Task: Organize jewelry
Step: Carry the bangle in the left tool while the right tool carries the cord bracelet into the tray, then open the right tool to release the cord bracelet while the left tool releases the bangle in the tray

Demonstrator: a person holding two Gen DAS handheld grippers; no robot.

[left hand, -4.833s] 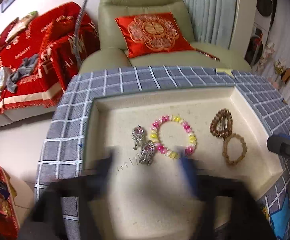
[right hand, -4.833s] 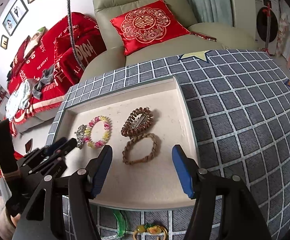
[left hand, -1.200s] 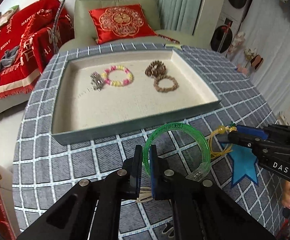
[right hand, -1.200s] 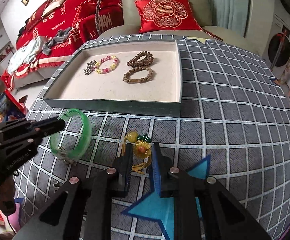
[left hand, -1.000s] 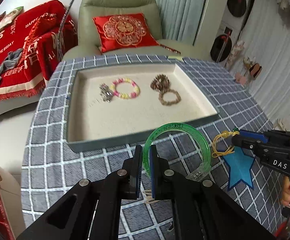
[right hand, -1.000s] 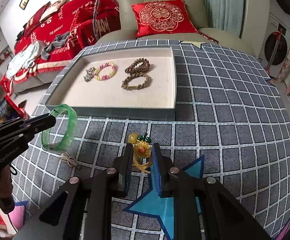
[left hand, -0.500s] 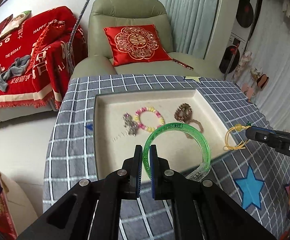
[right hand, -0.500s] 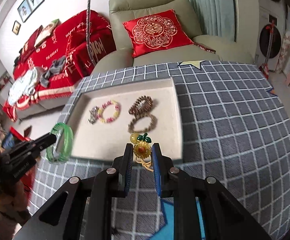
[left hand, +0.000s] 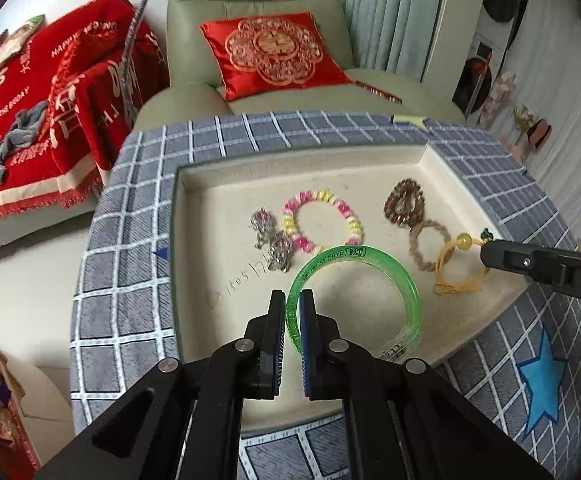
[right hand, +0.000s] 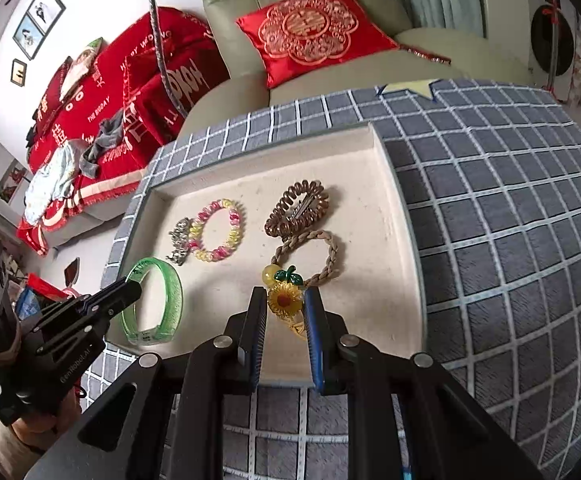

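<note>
Cream-lined tray (left hand: 218, 184) on the checked tablecloth (right hand: 510, 240), both grippers over it.
Left gripper (left hand: 292, 312) is clamped on the green bangle (left hand: 406, 284), apparently held above the tray's near half; right gripper (right hand: 285, 308) pinches the sunflower charm bracelet (right hand: 285, 299) beside the braided bracelet (right hand: 330, 256). Pink-yellow bead bracelet (left hand: 346, 216) lies further back.

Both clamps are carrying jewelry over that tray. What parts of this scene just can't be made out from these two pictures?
- Green bangle: lettering too small to read in the left wrist view; the left gripper covers part of its rim.
- Sunflower bracelet: the right gripper hides its lower loop in the right wrist view.
- Whether either piece touches the tray: neither view settles it.
- Silver charms: too small for detail.
- Scribble on the tray floor: illegible.
</note>
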